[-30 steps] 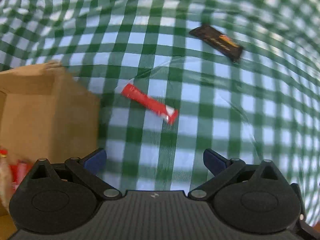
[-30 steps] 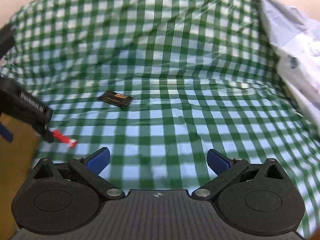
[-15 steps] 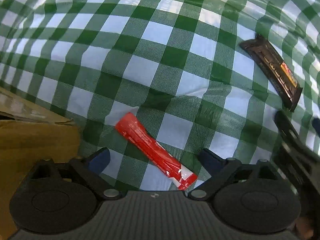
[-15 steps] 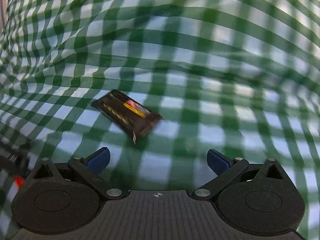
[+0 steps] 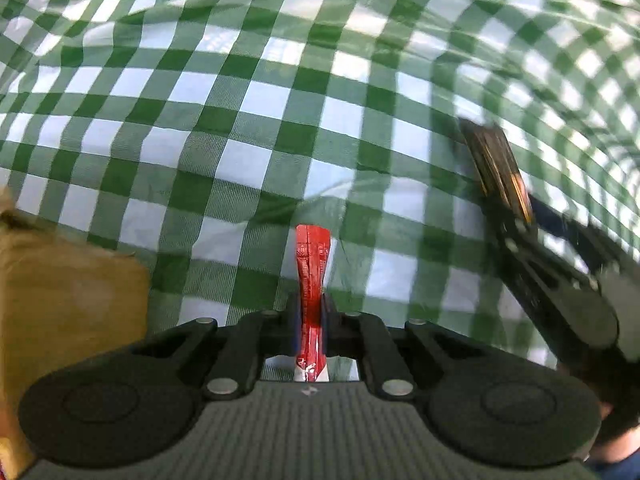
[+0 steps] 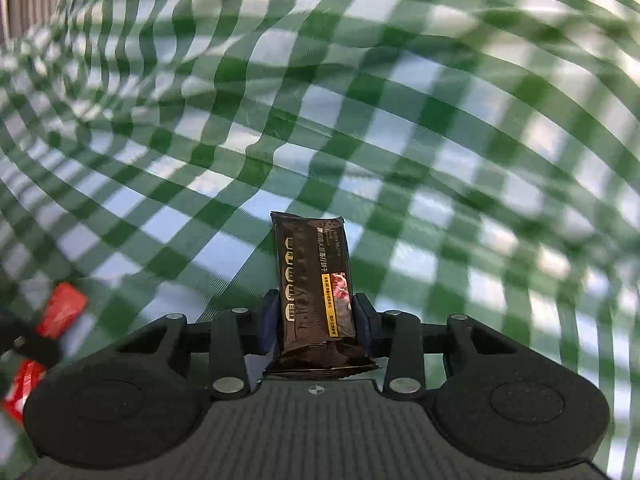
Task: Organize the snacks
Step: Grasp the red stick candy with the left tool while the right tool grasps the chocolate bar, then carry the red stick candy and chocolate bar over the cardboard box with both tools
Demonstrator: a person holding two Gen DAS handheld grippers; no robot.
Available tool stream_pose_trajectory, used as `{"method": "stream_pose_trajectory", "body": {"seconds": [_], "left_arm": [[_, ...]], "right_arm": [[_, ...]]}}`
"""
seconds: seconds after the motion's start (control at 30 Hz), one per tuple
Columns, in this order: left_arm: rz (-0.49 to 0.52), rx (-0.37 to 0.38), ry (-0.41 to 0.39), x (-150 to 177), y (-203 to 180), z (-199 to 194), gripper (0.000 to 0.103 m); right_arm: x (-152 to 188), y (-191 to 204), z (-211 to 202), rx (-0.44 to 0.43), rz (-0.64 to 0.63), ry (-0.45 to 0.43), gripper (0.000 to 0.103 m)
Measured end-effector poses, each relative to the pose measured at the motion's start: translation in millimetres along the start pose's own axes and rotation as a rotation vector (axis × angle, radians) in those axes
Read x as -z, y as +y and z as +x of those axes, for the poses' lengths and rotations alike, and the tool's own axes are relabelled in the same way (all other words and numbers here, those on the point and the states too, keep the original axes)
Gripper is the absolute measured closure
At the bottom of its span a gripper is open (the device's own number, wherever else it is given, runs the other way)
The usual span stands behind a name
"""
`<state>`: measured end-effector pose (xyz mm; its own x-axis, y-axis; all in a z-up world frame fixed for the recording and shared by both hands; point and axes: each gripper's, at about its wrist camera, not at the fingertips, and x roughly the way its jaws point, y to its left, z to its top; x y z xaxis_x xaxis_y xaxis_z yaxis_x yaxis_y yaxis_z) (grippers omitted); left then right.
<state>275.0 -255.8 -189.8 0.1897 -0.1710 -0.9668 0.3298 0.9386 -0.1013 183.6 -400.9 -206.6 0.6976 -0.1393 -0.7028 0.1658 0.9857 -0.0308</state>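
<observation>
Snacks both gripped: left gripper (image 5: 310,320), jaws just closed, pinches red stick pack (image 5: 312,264) beside cardboard box (image 5: 68,292); right gripper (image 6: 316,320), closing, clamps brown bar (image 6: 316,276) farther off. Likely box-bound.

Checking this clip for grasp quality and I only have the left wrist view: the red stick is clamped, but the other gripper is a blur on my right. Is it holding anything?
Observer: Yes. The right gripper has just closed on the dark brown snack bar; its pads press on both long edges.
Operator: Which part of the bar is gripped?
Observer: The lower half; the top end sticks out forward, with the label facing the camera.
Operator: Does that view show my side at all?
Observer: Partly. The red stick pack shows blurred at its left edge, in the left gripper, over the green checked cloth.
</observation>
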Motion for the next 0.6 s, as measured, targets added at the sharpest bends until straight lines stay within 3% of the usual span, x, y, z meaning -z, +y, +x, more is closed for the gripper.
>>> {"method": "stream_pose_trajectory", "body": {"seconds": [0.2,0.4,0.5,0.6], "left_arm": [[0.088,0.074,-0.043,45.9,6.4,-54.6,0.094],[0.173,0.165,-0.073,108.2,15.6,-131.3,0.094],[0.204,0.172,-0.093,137.2,33.5,-165.3,0.094],[0.208,0.161,-0.112,164.7,60.6,-199.1,0.094]], "right_arm": [[62.5,1.6,-86.7,0.095,0.246,-0.024,0.062],[114.8,47.0,-189.8,0.258,0.314,-0.043,0.062],[126.6,74.5,-246.4,0.239,0.407,-0.078,0.062],[130.0,110.9,-287.7,0.202,0.422,-0.090,0.062]]}}
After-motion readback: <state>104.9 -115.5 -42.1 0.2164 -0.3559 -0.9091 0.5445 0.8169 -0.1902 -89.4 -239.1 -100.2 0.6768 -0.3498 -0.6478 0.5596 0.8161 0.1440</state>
